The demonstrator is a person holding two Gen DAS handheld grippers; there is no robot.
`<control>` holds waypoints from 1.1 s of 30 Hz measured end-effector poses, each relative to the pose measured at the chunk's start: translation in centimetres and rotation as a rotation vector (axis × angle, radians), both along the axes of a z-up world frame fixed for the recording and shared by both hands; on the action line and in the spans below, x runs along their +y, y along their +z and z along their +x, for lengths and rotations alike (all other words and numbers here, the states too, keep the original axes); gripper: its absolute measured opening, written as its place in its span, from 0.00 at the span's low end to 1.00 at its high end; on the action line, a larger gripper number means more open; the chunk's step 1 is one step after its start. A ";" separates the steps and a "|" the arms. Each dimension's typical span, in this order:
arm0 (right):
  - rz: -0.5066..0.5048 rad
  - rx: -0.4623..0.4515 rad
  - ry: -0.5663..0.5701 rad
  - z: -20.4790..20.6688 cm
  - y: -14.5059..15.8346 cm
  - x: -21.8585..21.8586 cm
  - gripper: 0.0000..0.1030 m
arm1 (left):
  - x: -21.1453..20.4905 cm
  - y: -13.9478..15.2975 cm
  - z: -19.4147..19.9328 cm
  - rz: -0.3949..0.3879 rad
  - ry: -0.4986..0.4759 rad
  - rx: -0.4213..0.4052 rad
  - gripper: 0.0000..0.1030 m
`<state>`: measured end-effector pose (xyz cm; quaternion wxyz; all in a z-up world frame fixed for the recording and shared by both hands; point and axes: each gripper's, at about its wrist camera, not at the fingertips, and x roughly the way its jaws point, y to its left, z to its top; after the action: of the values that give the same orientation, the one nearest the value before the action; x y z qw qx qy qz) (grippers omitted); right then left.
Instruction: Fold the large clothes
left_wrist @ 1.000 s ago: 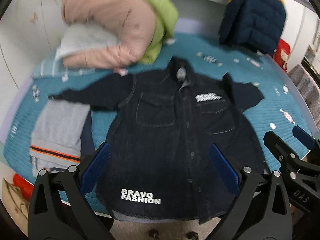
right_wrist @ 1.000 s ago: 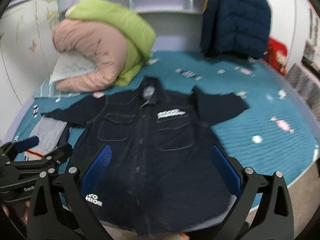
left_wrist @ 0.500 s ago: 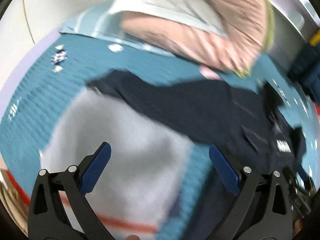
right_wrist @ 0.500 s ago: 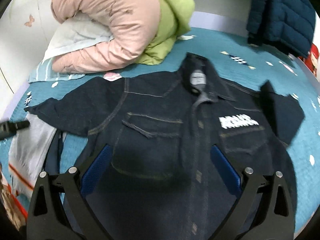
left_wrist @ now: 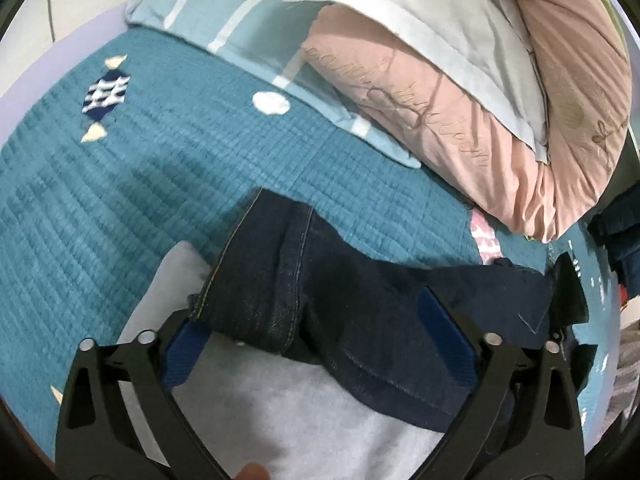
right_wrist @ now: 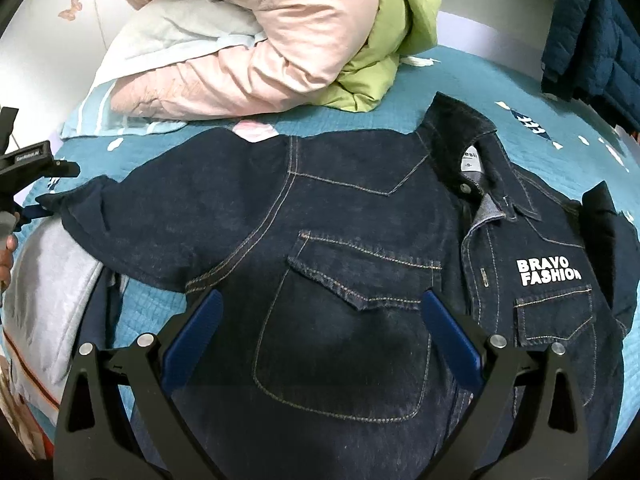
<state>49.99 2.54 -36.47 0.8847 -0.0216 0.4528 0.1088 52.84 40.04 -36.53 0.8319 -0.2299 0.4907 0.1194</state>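
Left hand-held gripper (left_wrist: 320, 336): jaws spread wide, straddling the sleeve cuff (left_wrist: 256, 280), nothing pinched yet. Cuff lies over a grey garment (left_wrist: 280, 412) at lower left of that view, on the teal bed (left_wrist: 120, 152).

Denim jacket (right_wrist: 352, 280) flat, front up, centre frame in the right view. Right hand-held gripper (right_wrist: 320, 336) open, above the chest pocket (right_wrist: 344, 320).

Risk: closing low could catch the grey cloth too and drag both; loose sleeve may bunch.

Denim jacket (right_wrist: 344, 264) hem cut off; left tongs' (left_wrist: 320, 344) lower pad hidden under cuff.
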 end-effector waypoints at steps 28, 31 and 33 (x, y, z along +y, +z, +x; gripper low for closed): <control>0.375 0.290 0.182 5.6 -5.4 1.9 0.10 | -21.0 15.8 -3.2 0.122 -0.419 -0.378 0.14; 0.393 0.215 0.157 4.1 -3.2 -3.3 0.12 | -26.0 15.7 -1.8 0.098 -0.501 -0.386 0.14; 0.371 0.175 0.123 2.9 -2.0 -7.6 0.12 | -29.6 14.9 -1.0 0.095 -0.552 -0.377 0.14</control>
<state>52.94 -5.05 -38.42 0.8224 0.1235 0.4981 0.2453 51.83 10.49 -21.68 0.9188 -0.0675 0.3659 -0.1321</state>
